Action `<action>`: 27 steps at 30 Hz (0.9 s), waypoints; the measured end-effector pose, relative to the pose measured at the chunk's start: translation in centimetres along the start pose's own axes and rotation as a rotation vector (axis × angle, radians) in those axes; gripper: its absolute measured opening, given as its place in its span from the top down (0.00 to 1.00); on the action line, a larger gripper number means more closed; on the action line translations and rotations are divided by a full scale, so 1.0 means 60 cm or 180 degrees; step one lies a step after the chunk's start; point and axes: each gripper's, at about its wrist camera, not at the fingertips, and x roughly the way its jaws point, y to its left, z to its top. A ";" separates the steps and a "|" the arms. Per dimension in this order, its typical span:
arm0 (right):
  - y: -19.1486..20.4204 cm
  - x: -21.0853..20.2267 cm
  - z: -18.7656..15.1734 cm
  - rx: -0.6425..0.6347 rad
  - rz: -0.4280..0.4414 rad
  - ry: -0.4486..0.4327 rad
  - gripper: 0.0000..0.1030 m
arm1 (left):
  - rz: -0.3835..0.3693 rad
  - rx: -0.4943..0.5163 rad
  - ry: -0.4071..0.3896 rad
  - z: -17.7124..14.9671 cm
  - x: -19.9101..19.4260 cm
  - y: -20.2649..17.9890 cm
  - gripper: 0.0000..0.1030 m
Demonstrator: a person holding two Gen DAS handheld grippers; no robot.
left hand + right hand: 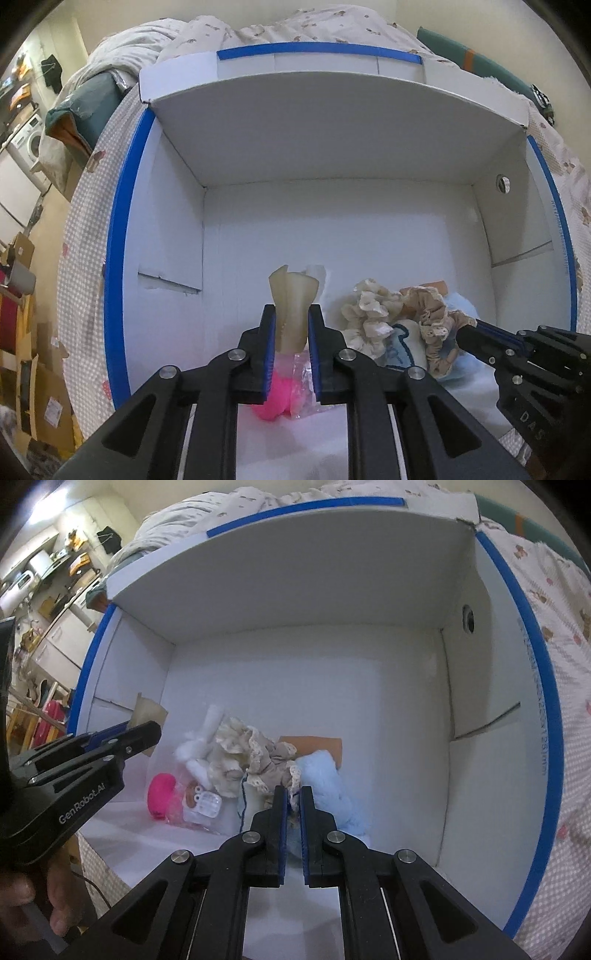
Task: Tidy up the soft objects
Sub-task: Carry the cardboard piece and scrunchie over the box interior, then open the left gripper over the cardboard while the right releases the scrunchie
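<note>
1. While both grippers reach into the white cardboard box point(332, 236), which lies on a patterned bedspread point(85, 229) and has blue tape point(122, 221) along its rim, the soft things sit in a heap near the box's front edge.
2. Toward the box's left wall, the left gripper point(291, 332) has its fingers clamped on a beige folded cloth point(293, 306) that stands upright between the blue pads.
3. Just below that cloth, on the box floor, lies a pink soft ball point(160, 788), touching a clear plastic bag point(201, 805) with small items inside.
4. Near the middle of the box, a cream ruffled scrunchie point(369, 310) rests against a tan lace-trimmed scrunchie point(432, 317).
5. Right of these, still away from the box's right wall, a light blue fluffy cloth point(332, 786) lies beside them, partly over a brown card point(314, 744).
6. Over the tan scrunchie, the right gripper point(293, 801) has its fingers nearly together, pinching the lace edge between the pads.
7. High on the box's right wall there is a round hole point(468, 618).
</note>
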 end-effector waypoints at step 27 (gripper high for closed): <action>-0.033 -0.029 0.015 0.0455 0.0250 -0.0264 0.05 | -0.0050 -0.0110 -0.0175 -0.009 -0.030 0.001 0.47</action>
